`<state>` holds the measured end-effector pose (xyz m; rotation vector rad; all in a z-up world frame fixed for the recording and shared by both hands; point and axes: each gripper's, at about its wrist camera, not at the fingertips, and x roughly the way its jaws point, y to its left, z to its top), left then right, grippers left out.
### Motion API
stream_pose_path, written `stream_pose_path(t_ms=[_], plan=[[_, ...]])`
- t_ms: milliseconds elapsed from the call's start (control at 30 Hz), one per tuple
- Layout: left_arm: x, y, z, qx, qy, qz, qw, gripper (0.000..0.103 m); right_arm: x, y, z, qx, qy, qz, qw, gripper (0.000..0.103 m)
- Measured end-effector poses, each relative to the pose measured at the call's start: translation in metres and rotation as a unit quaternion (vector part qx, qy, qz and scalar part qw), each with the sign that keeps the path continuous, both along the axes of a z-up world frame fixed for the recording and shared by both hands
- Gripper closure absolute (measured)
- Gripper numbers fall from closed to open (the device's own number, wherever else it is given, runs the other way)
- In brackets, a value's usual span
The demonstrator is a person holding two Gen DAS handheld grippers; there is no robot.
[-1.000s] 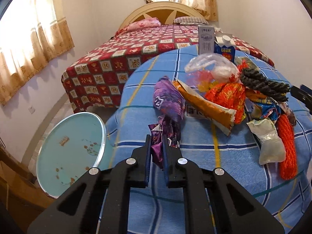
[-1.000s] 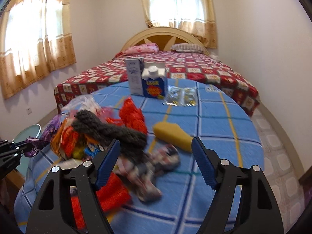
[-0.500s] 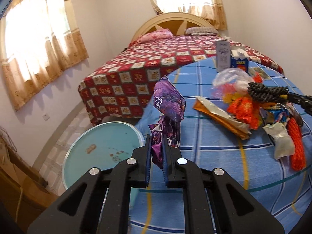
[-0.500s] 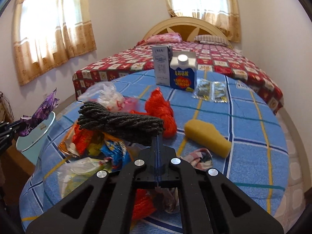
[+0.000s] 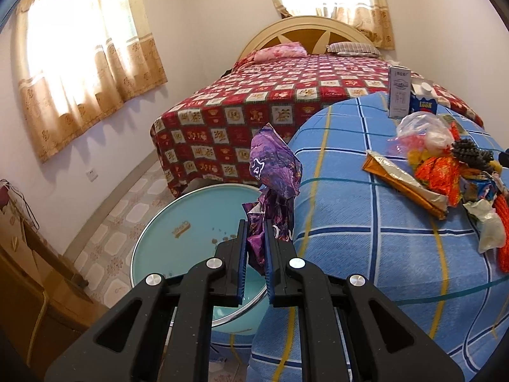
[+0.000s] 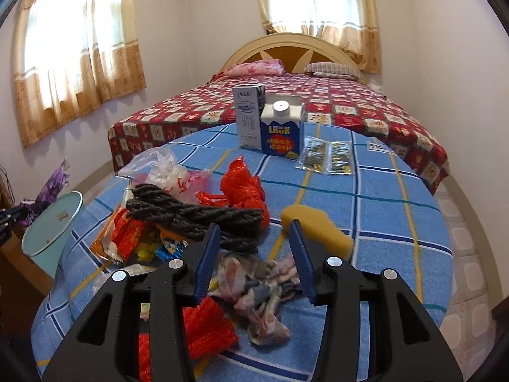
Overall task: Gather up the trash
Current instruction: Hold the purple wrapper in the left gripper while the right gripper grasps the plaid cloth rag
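Observation:
My left gripper [image 5: 254, 226] is shut on a crumpled purple wrapper [image 5: 274, 172], held up over the edge of the pale blue bin [image 5: 178, 232] beside the table. From the right wrist view the same wrapper [image 6: 52, 184] shows at far left above the bin [image 6: 47, 222]. My right gripper [image 6: 254, 232] hovers over the trash pile, its jaws opening with nothing pressed between them. Below and ahead of it lie a dark twisted rope [image 6: 191, 216], a crumpled patterned cloth [image 6: 257, 289], a yellow sponge [image 6: 318, 229] and red plastic bags [image 6: 245, 187].
The round table [image 6: 381, 210] has a blue checked cloth. Two cartons [image 6: 280, 130] and clear sachets [image 6: 324, 156] stand at its far side. An orange-gold wrapper [image 5: 404, 181] and a clear bag [image 5: 423, 127] lie in the pile. A bed [image 5: 286, 95] is behind; wooden furniture [image 5: 28, 270] at left.
My left gripper carried the purple wrapper off the table leftward to above the bin. The right gripper went from wide open to shut, then parted again, over the pile.

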<state>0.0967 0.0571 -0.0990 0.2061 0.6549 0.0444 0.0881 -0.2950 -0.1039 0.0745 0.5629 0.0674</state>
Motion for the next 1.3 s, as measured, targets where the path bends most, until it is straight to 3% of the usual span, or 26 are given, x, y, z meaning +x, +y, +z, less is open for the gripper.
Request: stream_pose_path(t_ms=[133, 233, 333, 367, 733, 800, 833, 867, 900, 1033, 1100, 1133, 1300], plan=[[0.001, -0.001, -0.002, 0.001, 0.001, 0.000, 1.0000, 0.094, 0.018, 0.000, 0.000, 0.009, 0.003, 0.006, 1.000, 0.048], [0.003, 0.000, -0.006, 0.001, 0.005, 0.002, 1.0000, 0.094, 0.037, 0.000, -0.007, 0.019, 0.024, 0.014, 0.999, 0.050], [0.003, 0.002, -0.008, 0.002, 0.006, 0.003, 1.0000, 0.094, 0.048, 0.005, -0.015, 0.035, 0.056, 0.052, 0.996, 0.099], [0.003, 0.002, -0.007, 0.001, 0.006, 0.004, 1.0000, 0.094, 0.047, 0.008, -0.015, 0.028, 0.056, 0.055, 0.997, 0.102], [-0.003, 0.011, 0.002, 0.007, -0.007, 0.011, 0.9999, 0.094, 0.024, 0.018, 0.020, 0.018, 0.003, 0.053, 0.998, 0.102], [-0.002, 0.015, 0.001, 0.006, -0.007, 0.015, 0.9998, 0.094, 0.026, 0.015, 0.024, 0.021, 0.003, 0.045, 0.999, 0.101], [-0.002, 0.016, 0.000, 0.006, -0.006, 0.017, 0.9998, 0.094, 0.029, 0.012, 0.024, 0.020, 0.002, 0.034, 0.999, 0.087], [-0.001, 0.017, -0.001, 0.007, -0.005, 0.018, 0.9998, 0.094, 0.031, 0.009, 0.023, 0.017, 0.002, 0.025, 1.000, 0.060], [0.000, 0.018, -0.003, 0.008, -0.004, 0.020, 0.9998, 0.094, 0.034, 0.006, 0.019, 0.016, 0.008, 0.019, 1.000, 0.052], [0.007, 0.024, -0.017, 0.013, 0.013, 0.027, 0.9995, 0.094, 0.051, 0.005, -0.007, 0.017, 0.062, 0.027, 0.998, 0.052], [0.008, 0.023, -0.023, 0.017, 0.019, 0.028, 0.9993, 0.094, 0.059, 0.011, -0.021, 0.020, 0.093, 0.050, 0.994, 0.079], [0.008, 0.023, -0.024, 0.017, 0.022, 0.027, 0.9993, 0.094, 0.059, 0.014, -0.024, 0.016, 0.099, 0.054, 0.994, 0.100], [0.007, 0.025, -0.020, 0.015, 0.017, 0.025, 0.9994, 0.094, 0.053, 0.017, -0.022, 0.017, 0.088, 0.063, 0.994, 0.102]])
